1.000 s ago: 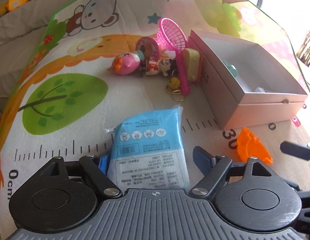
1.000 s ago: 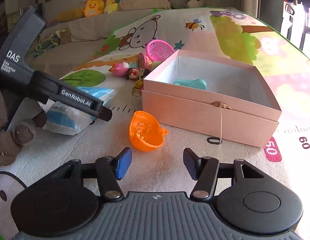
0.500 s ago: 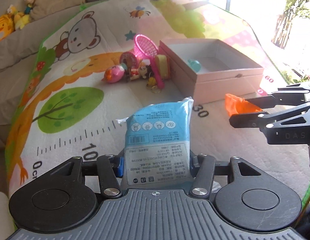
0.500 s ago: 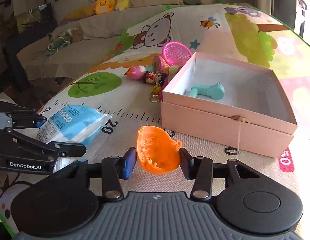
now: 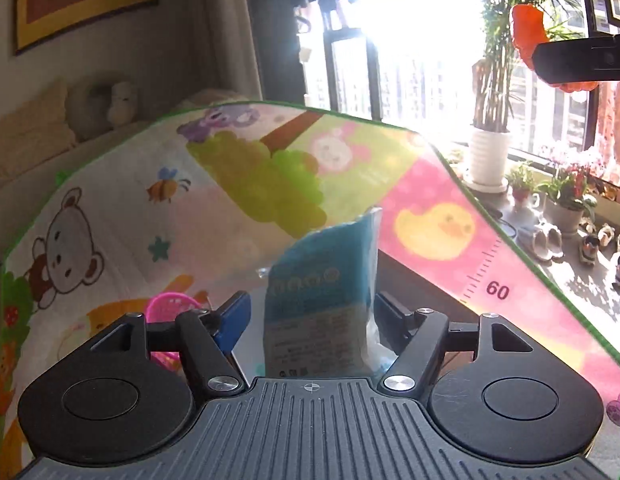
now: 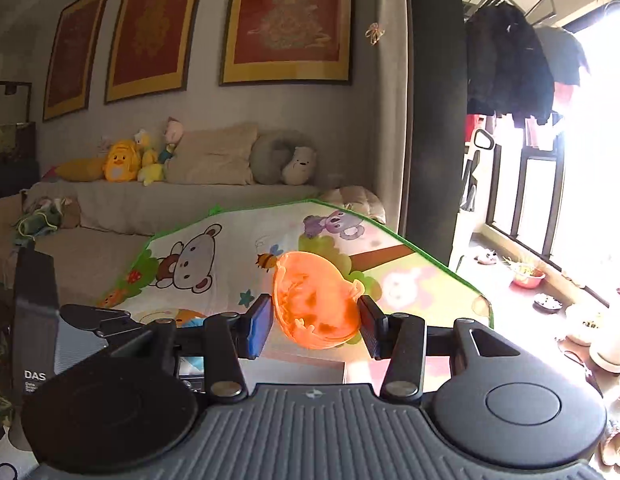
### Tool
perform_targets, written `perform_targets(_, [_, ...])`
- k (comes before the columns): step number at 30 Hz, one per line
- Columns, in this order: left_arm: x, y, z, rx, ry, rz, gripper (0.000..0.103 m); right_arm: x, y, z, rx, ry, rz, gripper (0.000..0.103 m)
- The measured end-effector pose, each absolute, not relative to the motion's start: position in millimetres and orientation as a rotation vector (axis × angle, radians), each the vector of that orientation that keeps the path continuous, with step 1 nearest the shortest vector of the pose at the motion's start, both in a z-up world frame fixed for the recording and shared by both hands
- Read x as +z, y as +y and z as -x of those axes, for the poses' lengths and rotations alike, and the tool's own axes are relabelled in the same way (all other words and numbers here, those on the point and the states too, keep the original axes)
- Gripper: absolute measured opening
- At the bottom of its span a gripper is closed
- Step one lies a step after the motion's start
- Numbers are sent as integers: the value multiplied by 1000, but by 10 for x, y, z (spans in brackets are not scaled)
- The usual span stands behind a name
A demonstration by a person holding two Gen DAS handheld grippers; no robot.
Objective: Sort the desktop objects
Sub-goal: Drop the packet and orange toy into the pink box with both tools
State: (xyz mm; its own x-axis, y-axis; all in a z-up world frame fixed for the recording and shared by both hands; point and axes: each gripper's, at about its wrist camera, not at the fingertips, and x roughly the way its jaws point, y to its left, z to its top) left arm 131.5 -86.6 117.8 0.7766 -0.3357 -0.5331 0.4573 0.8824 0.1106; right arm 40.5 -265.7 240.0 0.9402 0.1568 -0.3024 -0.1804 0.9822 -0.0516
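Both lifted well off cartoon-print play mat (image 5: 110, 208) since 0.5 s ago: left fingers (image 5: 310, 320) spread beside blue-white plastic packet (image 5: 321, 300), grip uncertain; right fingers (image 6: 314, 322) clenched on translucent orange plastic toy (image 6: 314, 306). Likely en route to drop-off.

The number "60" is printed beside the ruler ticks on the pink band of the play mat (image 5: 461, 256). "DAS" stands in white on the left gripper's black body (image 6: 34, 320). Print on the blue packet (image 5: 325, 300) is illegible.

Black tongs (image 6: 313, 326), blue pad, silver screws
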Motion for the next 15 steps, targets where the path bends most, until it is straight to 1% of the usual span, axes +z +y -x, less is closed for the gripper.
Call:
perform_targets(1, [1098, -847, -1324, -429, 551, -227, 79, 2356, -2685, -443, 167, 319, 77, 46])
perform_targets(3, [908, -717, -1262, -423, 596, -203, 89, 2225, -2753, -527, 164, 366, 65, 46])
perform_targets(6, [689, -512, -1049, -368, 618, -208, 94, 2030, -2790, -703, 163, 441, 44, 46])
perform_targets(11, [469, -192, -741, -285, 638, -185, 96, 1655, -2666, -1221, 210, 607, -42, 46])
perform_targets(15, [346, -15, -675, -244, 667, -145, 97, 1498, -2428, -1718, 210, 637, -45, 46])
